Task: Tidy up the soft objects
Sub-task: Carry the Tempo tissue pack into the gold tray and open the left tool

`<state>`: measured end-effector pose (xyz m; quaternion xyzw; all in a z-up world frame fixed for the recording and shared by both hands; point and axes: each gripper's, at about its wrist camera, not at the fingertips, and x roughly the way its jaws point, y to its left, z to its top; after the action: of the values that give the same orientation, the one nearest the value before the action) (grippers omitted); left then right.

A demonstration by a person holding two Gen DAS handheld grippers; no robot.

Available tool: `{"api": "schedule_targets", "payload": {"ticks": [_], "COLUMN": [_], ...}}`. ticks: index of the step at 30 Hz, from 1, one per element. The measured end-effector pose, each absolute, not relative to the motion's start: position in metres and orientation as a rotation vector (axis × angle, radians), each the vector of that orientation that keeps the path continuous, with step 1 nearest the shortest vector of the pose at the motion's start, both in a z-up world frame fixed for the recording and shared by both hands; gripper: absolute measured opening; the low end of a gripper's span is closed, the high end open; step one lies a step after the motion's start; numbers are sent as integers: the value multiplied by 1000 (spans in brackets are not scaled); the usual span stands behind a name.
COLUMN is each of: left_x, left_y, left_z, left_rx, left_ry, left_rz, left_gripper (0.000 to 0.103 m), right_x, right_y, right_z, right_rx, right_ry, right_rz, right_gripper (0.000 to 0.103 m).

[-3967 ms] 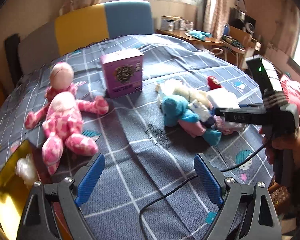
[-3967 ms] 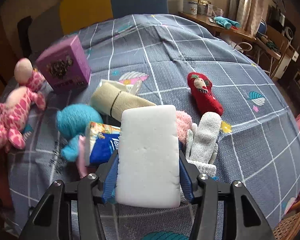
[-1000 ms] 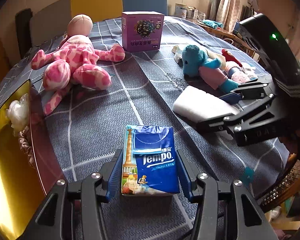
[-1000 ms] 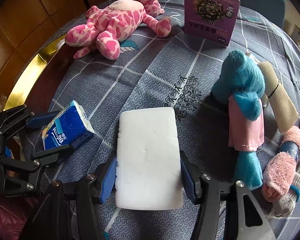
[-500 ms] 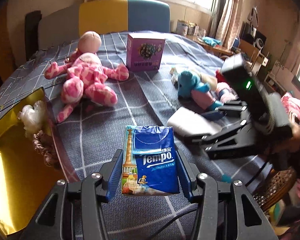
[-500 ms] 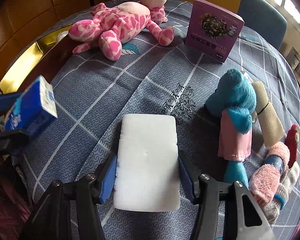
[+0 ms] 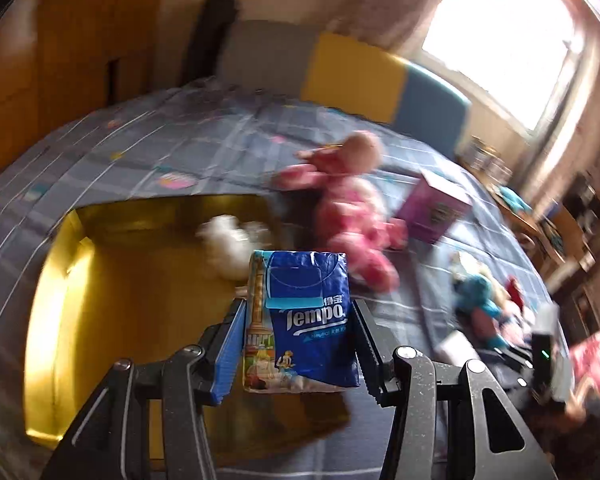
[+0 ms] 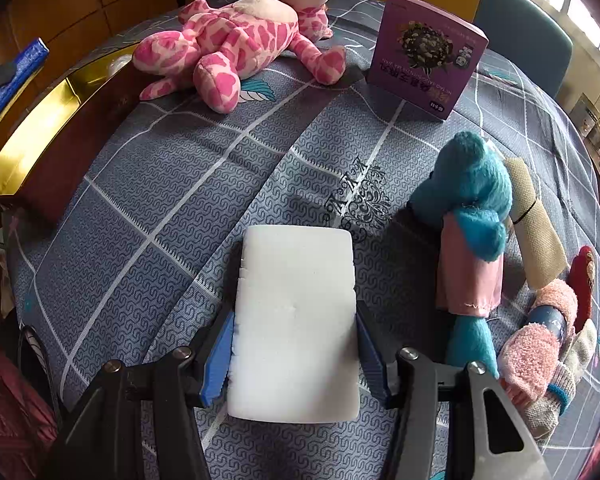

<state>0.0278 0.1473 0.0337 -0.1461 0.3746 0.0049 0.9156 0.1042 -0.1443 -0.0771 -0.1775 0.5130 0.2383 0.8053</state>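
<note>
White sponge (image 8: 294, 320): right view only

I see the blue plastic-wrapped tissue pack (image 7: 300, 320) upright over the gold-lined box (image 7: 60, 280). The white rectangular foam sponge (image 8: 294, 320) lies flat near me on the grey checked bed cover (image 8: 160, 200); pink spotted plush doll (image 8: 228, 44) sprawls far left.

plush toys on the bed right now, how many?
2. The pink spotted plush doll lies at the far side beside the gold tray; the teal plush animal in a pink skirt lies at right by the glove pile, which could hide more.
</note>
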Motion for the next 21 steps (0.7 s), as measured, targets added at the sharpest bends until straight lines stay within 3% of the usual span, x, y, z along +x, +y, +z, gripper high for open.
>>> {"api": "schedule_targets", "payload": {"ticks": [6, 17, 21], "left_x": [47, 126, 147], "left_y": [219, 261, 262], "left_z": [5, -34, -46], "left_rx": [-473, -468, -418], "left_ry": [865, 975, 1016], "left_rz": [188, 302, 309], "left_gripper": [52, 53, 66], "right_x": [103, 105, 104], "right_y": [-144, -145, -145], "right_z": [-78, -79, -79], "right_rx": [-376, -364, -365], "right_ry": [1099, 1106, 1106], "right_rz": [510, 511, 510], "right_gripper": [56, 56, 56]}}
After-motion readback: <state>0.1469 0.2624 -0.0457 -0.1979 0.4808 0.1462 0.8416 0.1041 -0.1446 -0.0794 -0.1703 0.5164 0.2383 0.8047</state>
